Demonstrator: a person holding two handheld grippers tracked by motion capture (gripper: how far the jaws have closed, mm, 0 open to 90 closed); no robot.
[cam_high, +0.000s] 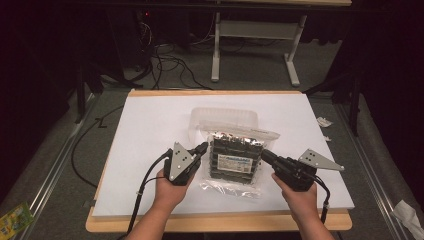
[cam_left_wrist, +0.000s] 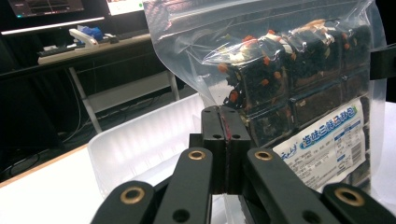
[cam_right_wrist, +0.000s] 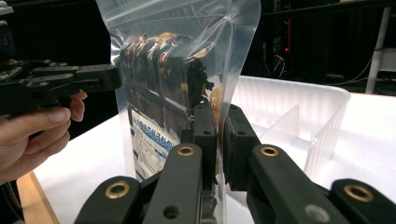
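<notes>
Left gripper (cam_high: 204, 147) and right gripper (cam_high: 265, 154) pinched opposite edges of clear plastic bag of dark snack bars (cam_high: 235, 157), beside translucent white plastic tray (cam_high: 222, 117).

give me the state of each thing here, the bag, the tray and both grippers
clear bag: held upright off the table, dark snack blocks inside, each side edge pinched by a gripper
left gripper: shut on the bag's left edge
right gripper: shut on the bag's right edge
white plastic tray: lying on the white board behind the bag, open top, a divider inside, its visible compartments empty
white board: flat on the table
</notes>
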